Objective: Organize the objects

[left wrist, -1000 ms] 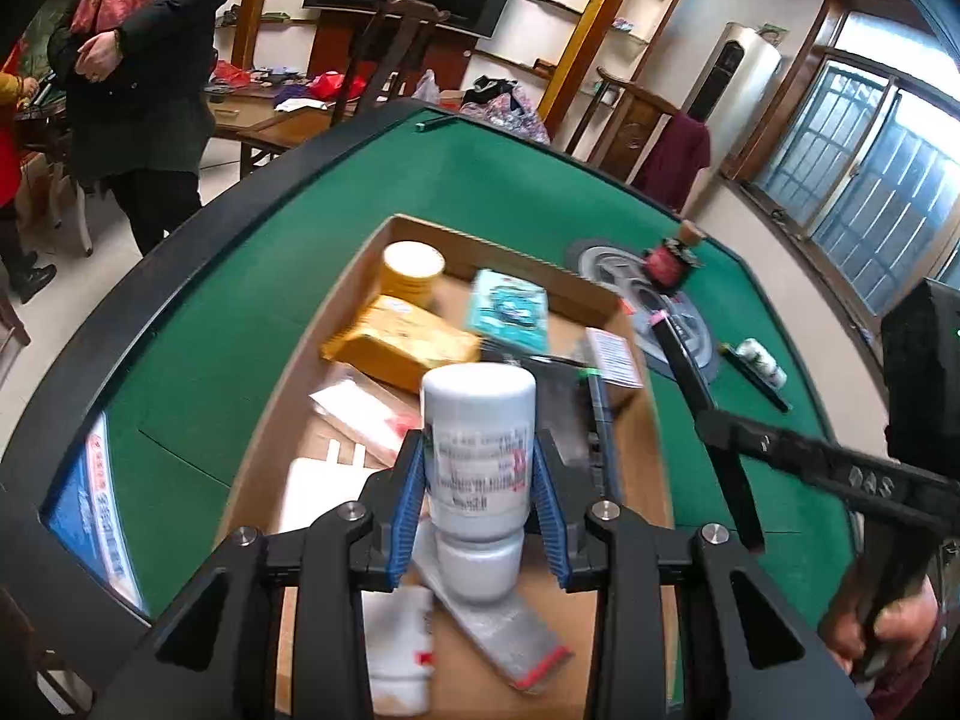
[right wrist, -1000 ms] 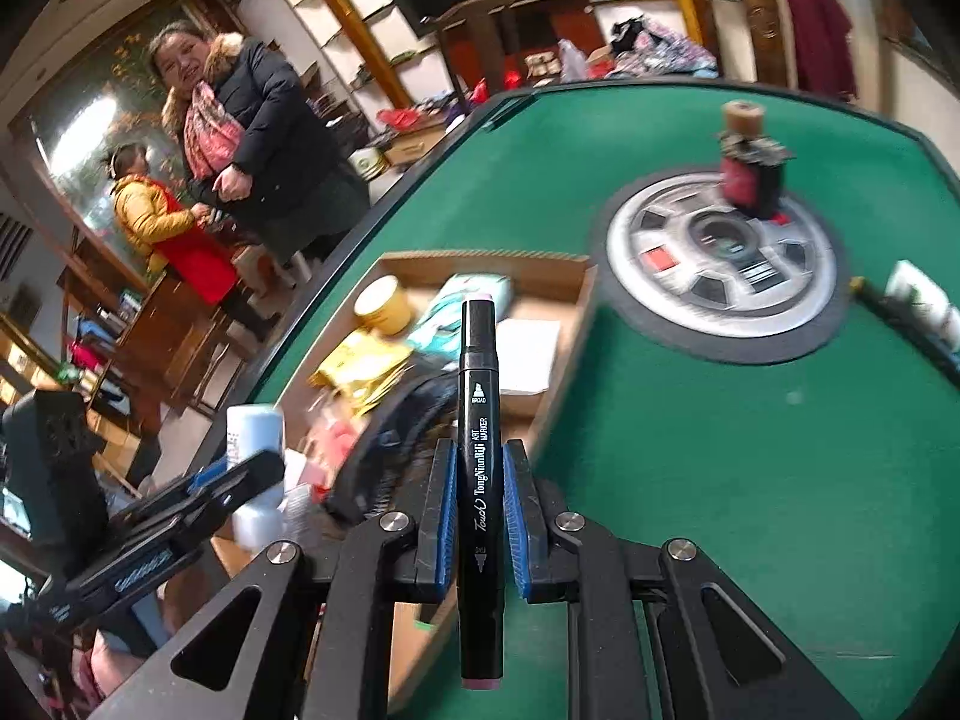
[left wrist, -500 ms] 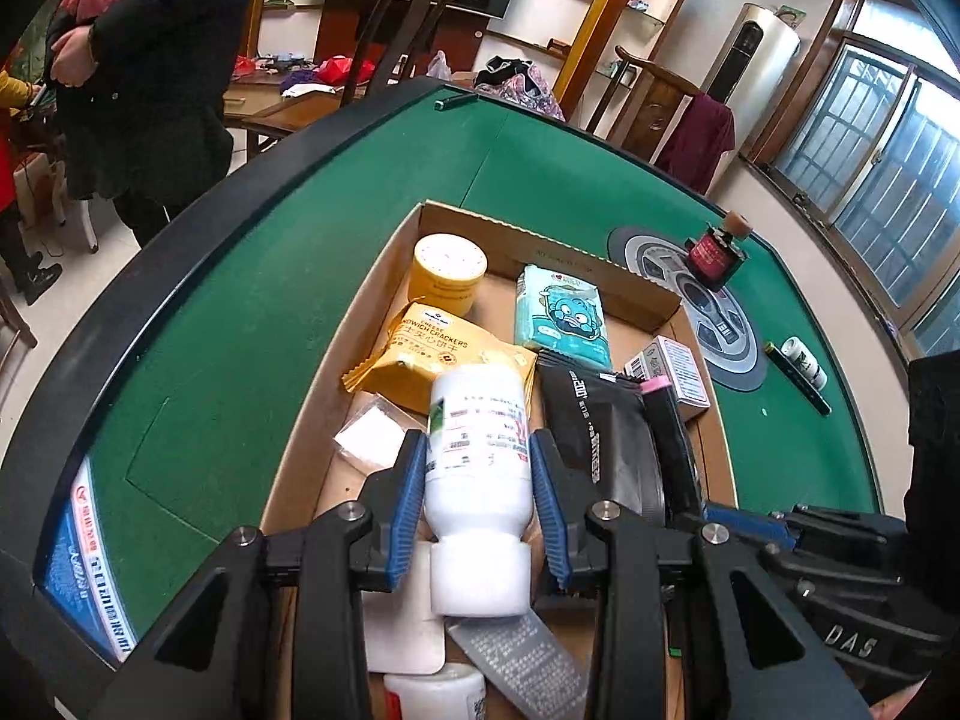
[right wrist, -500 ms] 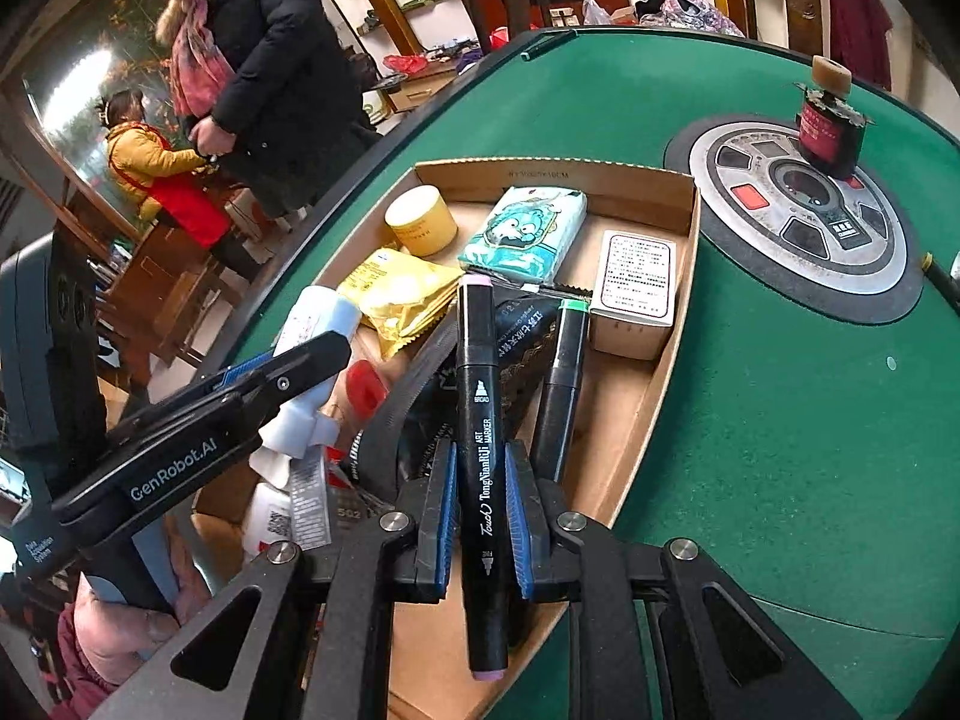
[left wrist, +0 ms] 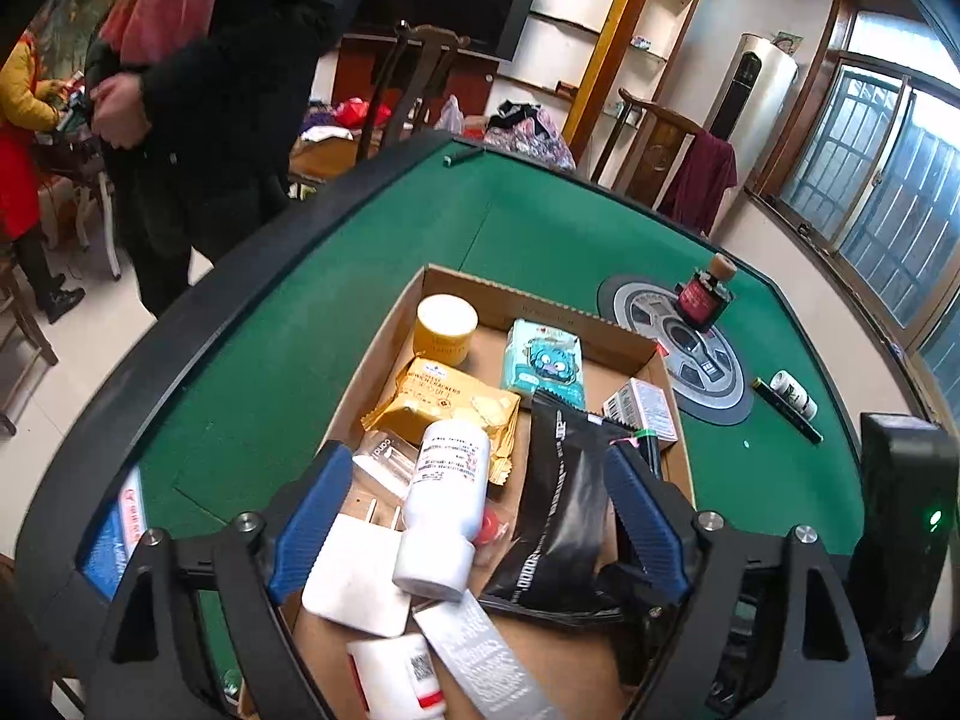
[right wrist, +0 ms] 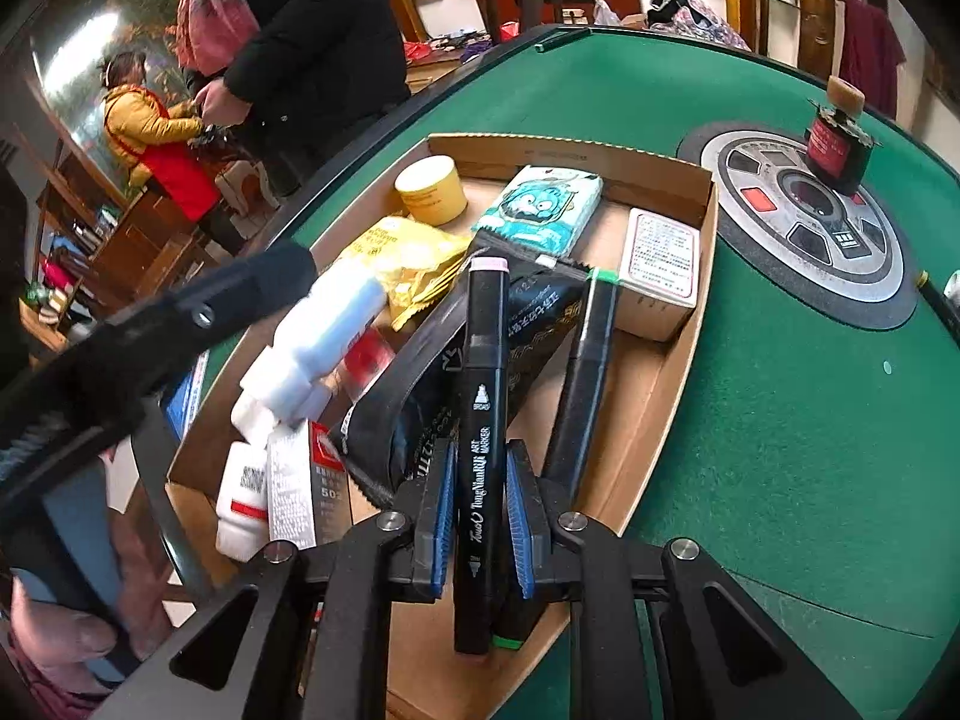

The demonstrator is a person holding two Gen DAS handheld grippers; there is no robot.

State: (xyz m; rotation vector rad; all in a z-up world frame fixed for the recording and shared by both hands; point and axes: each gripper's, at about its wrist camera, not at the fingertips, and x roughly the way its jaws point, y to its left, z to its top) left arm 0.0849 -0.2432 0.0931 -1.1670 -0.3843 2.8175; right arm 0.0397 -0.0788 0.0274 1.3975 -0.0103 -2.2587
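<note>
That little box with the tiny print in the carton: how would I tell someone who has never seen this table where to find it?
Start at the green table and find the open cardboard box. Look to its far corner nearest the round grey dial. The small white printed box sits there beside the blue cartoon tissue pack, the only hard-edged carton among soft packets and bottles.

Beyond the green table (left wrist: 336, 324) we see a person in a dark coat (left wrist: 240, 90) standing. A wooden chair (left wrist: 654, 150) carries a maroon garment (left wrist: 705, 180), near the barred windows (left wrist: 888, 198).

Left claw (left wrist: 474, 516): black frame, blue ribbed pads, silver screws.
Right claw (right wrist: 480, 519): same black frame, blue pads, silver screws.
</note>
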